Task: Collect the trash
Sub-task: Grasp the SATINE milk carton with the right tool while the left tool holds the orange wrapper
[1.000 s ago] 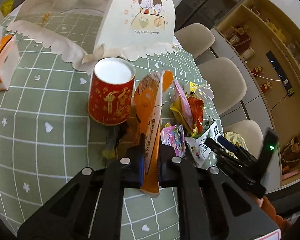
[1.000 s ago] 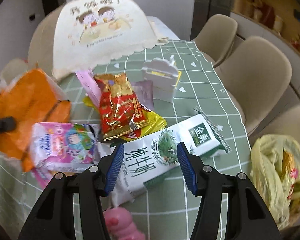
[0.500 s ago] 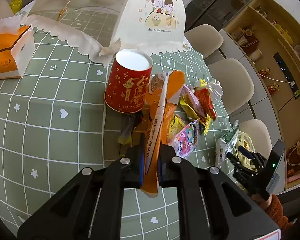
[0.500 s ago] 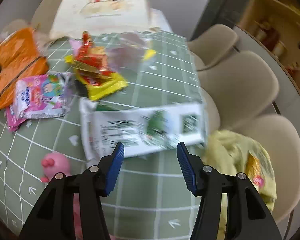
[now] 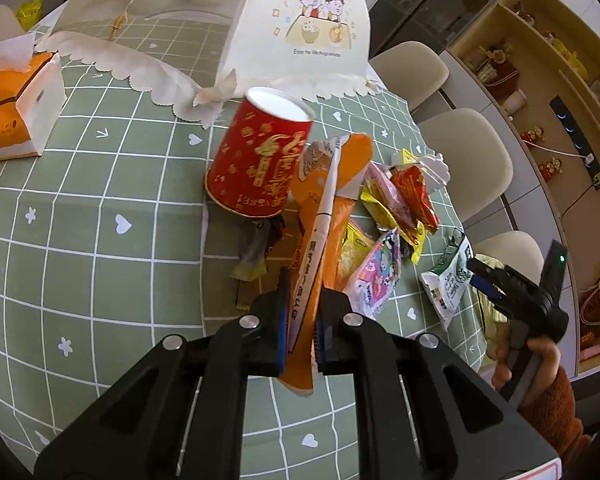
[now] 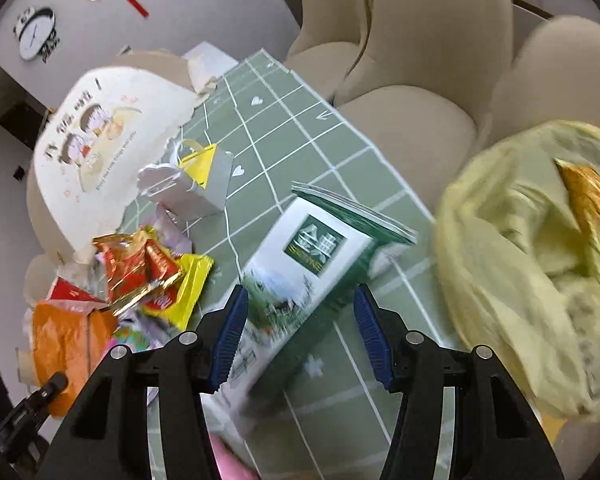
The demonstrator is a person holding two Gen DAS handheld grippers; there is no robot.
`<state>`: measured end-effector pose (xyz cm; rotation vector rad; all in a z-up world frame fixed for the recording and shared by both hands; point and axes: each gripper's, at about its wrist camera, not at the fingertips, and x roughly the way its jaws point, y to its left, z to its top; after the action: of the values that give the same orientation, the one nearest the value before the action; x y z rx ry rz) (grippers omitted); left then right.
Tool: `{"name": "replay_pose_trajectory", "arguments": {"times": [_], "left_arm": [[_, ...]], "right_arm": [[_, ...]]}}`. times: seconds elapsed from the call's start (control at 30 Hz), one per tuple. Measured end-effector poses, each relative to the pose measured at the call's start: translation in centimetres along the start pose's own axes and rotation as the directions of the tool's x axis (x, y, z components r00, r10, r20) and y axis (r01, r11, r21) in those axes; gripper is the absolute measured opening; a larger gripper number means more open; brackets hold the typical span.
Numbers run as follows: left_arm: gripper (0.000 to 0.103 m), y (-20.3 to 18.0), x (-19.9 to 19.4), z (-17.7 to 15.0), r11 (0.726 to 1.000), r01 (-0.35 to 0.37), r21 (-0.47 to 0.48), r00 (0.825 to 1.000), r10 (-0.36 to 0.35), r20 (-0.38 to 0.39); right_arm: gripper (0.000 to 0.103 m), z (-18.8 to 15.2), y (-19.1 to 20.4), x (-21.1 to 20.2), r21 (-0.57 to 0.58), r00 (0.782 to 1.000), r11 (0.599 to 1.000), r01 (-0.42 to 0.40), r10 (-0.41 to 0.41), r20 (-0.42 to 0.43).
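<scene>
My left gripper [image 5: 300, 320] is shut on a long orange snack wrapper [image 5: 332, 208], which sticks out ahead of the jaws toward a red paper cup [image 5: 260, 160]. My right gripper [image 6: 300, 312] is open at the table's right edge, held by a hand in a brown sleeve. A green and white milk carton [image 6: 316, 248] lies lengthwise between its blue pads [image 6: 230, 332]; blur hides whether a pad touches it. In the left wrist view the right gripper [image 5: 480, 276] sits at the carton's [image 5: 448, 280] right end. A yellow trash bag [image 6: 532, 280] gapes open on the right.
Red, yellow and pink wrappers [image 5: 400, 200] lie heaped between cup and carton. A white mesh food cover [image 5: 300, 32] fills the back, with a tissue box [image 5: 16, 108] far left and a small white box [image 6: 196, 184]. Beige chairs [image 6: 412, 128] line the table's [image 5: 100, 240] right edge.
The right gripper slid toward the table edge and rolled, so the carton now runs between its fingers and the yellow bag fills the right side. The left gripper kept its hold and barely moved.
</scene>
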<state>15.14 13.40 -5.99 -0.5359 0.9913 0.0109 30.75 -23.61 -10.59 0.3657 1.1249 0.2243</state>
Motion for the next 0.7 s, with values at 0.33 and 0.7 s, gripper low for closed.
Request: {"name": "replay_pose_trajectory", "arguments": {"times": [0.33, 0.7], "left_arm": [[0.009, 0.2, 0.5, 1.0, 1.000, -0.024, 0.013, 1.000, 0.024, 0.002], [0.009, -0.3, 0.9, 0.4, 1.000, -0.012, 0.018, 1.000, 0.013, -0.006]], "right_arm": [[0.053, 3.1, 5.6, 3.4, -0.236, 1.000, 0.972, 0.006, -0.006, -0.002], [0.053, 4.0, 6.5, 4.6, -0.213, 0.999, 0.977, 0.001, -0.010, -0.041]]}}
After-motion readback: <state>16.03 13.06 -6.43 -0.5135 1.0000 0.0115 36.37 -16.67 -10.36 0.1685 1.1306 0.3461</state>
